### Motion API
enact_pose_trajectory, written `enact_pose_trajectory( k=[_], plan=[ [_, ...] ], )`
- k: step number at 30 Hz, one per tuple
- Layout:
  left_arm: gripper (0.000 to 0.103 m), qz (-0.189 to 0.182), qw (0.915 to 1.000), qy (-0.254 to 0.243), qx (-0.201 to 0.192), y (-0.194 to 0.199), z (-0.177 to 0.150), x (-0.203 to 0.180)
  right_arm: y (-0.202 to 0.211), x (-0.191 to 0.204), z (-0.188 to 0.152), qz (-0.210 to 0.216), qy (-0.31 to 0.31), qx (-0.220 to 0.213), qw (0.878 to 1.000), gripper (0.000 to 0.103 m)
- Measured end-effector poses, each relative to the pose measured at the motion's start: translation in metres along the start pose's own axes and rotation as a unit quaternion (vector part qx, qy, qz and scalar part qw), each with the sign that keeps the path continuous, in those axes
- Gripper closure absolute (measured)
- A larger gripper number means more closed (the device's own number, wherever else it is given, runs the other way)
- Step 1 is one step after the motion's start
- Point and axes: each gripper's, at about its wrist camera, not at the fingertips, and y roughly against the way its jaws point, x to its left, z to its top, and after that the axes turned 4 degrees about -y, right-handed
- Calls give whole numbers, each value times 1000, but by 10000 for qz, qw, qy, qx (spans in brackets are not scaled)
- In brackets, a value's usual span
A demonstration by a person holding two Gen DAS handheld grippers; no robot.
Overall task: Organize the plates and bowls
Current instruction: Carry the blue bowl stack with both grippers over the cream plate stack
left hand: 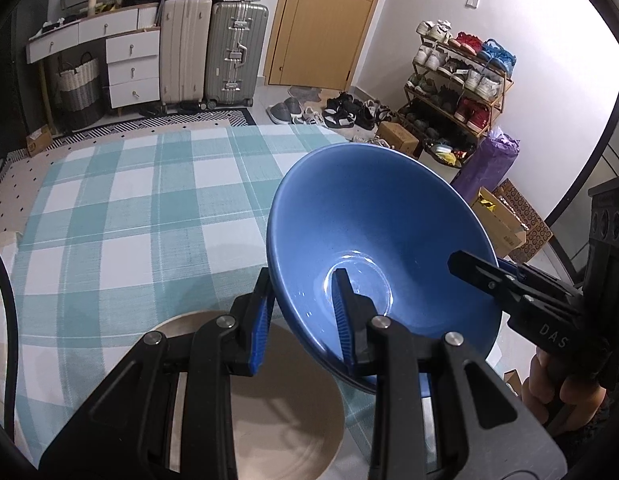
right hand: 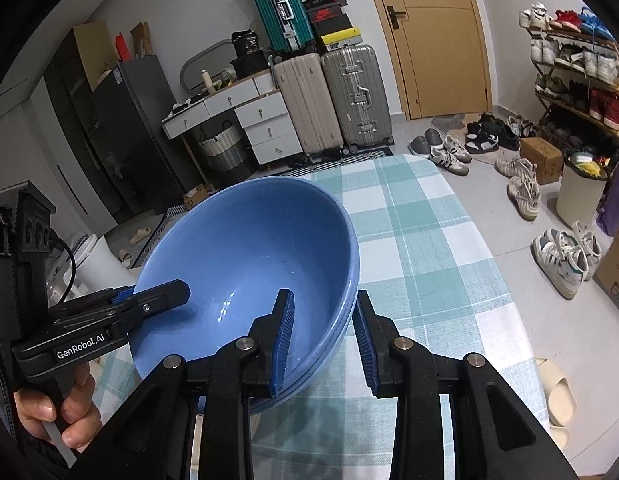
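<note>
Blue bowl held tilted; left tool and right tool each clamp its rim.

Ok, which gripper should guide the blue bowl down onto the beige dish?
Probably left: the beige dish lies right below the left gripper, which straddles the blue bowl rim. The right gripper straddles the opposite rim, over tablecloth.
</note>
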Motion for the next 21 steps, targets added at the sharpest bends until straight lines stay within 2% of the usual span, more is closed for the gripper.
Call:
enact_pose_trajectory(
  k=[12,21],
  plan=[
    [77,208,9995,89,-237,68,-23,9,19,43,-13,147,213,-61,9996,71],
    [77,395,9985,223,-296,97,-42,24,14,69,-21,275,347,16,9990,71]
  ],
)
